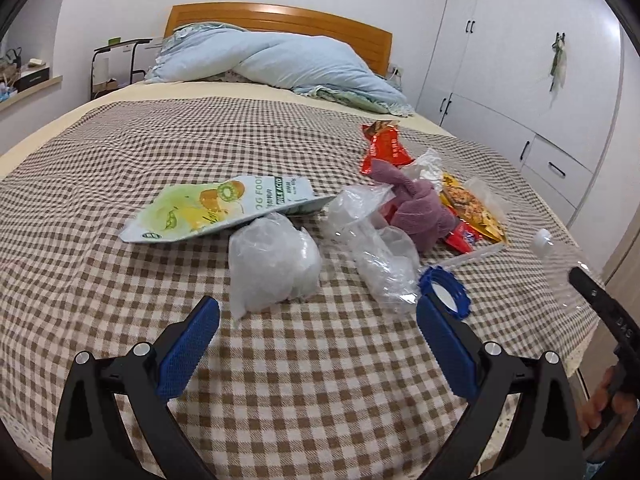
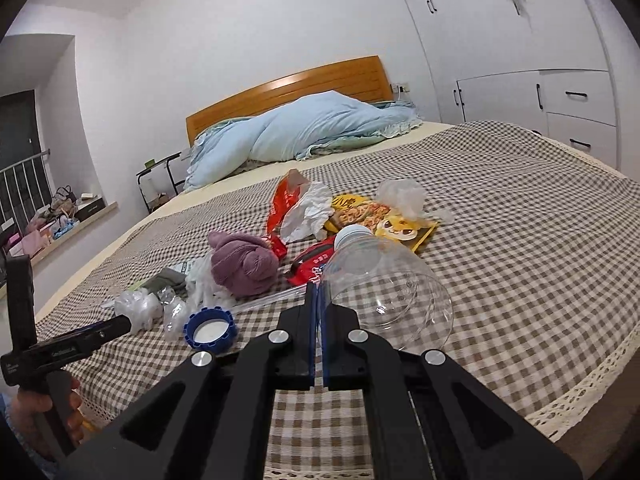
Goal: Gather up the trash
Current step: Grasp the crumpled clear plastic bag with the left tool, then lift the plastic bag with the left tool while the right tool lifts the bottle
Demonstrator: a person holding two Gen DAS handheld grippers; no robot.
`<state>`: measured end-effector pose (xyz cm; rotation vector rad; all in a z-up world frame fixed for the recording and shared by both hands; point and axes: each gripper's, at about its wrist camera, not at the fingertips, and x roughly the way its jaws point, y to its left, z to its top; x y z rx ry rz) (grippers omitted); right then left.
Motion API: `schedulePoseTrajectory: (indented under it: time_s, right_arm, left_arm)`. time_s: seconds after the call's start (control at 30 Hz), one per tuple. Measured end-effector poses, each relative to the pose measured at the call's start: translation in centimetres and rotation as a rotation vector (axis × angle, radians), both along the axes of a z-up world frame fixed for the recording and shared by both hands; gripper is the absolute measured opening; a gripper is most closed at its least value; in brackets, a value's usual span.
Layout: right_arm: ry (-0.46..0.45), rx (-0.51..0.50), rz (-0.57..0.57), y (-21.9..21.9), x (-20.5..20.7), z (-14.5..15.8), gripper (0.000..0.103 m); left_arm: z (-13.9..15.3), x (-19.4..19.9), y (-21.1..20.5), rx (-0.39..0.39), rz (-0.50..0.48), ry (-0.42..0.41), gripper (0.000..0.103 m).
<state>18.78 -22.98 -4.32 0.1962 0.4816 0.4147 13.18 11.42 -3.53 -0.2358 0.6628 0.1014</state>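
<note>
Trash lies scattered on the checked bedspread (image 1: 120, 152). It includes a green pouch (image 1: 224, 208), a crumpled white bag (image 1: 272, 264), clear film (image 1: 376, 256), a blue lid (image 1: 444, 292), red wrappers (image 1: 384, 148) and a yellow snack bag (image 1: 472, 208). My left gripper (image 1: 318, 320) hovers open just in front of the white bag and the lid, with nothing between its fingers. My right gripper (image 2: 317, 288) is shut, pinching the wall of a clear plastic bottle (image 2: 384, 280). The bottle sticks out to the right, white cap pointing away. That bottle (image 1: 560, 268) also shows at the right of the left wrist view.
A purple rolled cloth (image 2: 244, 268) sits among the wrappers. A blue duvet (image 1: 280, 60) is heaped by the wooden headboard. White wardrobes (image 1: 520, 60) stand to the right of the bed, with a small side table (image 1: 116, 64) and a cluttered window ledge on its left. The person's hands hold both grippers' handles.
</note>
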Motion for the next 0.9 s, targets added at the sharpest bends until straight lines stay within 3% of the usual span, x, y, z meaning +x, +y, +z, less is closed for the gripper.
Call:
schedulePoseTrajectory:
  time_s: [0.1, 0.3, 0.47, 0.57, 0.63, 0.7, 0.9]
  right_arm:
    - [-0.003, 0.006, -0.010, -0.4, -0.1, 0.1, 0.002]
    - [-0.008, 0.015, -0.015, -1.1, -0.2, 0.3, 0.002]
    - [-0.004, 0.018, -0.016, -1.4, -0.1, 0.2, 0.002]
    - [0.001, 0.018, -0.018, -1.4, -0.1, 0.1, 0.002]
    - [0.004, 0.018, -0.017, -1.2, -0.1, 0.0, 0.002]
    - [0.005, 0.014, -0.014, -1.0, -0.1, -0.1, 0.002]
    - [0.008, 0.009, -0.005, -0.6, -0.1, -0.2, 0.002]
  left_arm:
    - [0.1, 0.9, 0.7, 0.003, 0.025, 0.021, 0.095]
    - [0.1, 2.8, 2.0, -0.016, 0.058, 0.053, 0.079]
    - [-0.3, 3.5, 2.9, -0.024, 0.099, 0.081, 0.074]
    - [-1.1, 3.9, 3.4, -0.066, 0.093, 0.108, 0.058]
    - [-1.6, 4.0, 3.9, -0.115, 0.075, 0.120, 0.037]
    - [-1.8, 3.8, 4.3, -0.171, 0.060, 0.116, 0.030]
    - [-1.4, 2.6, 5.2, -0.247, 0.053, 0.078, 0.026]
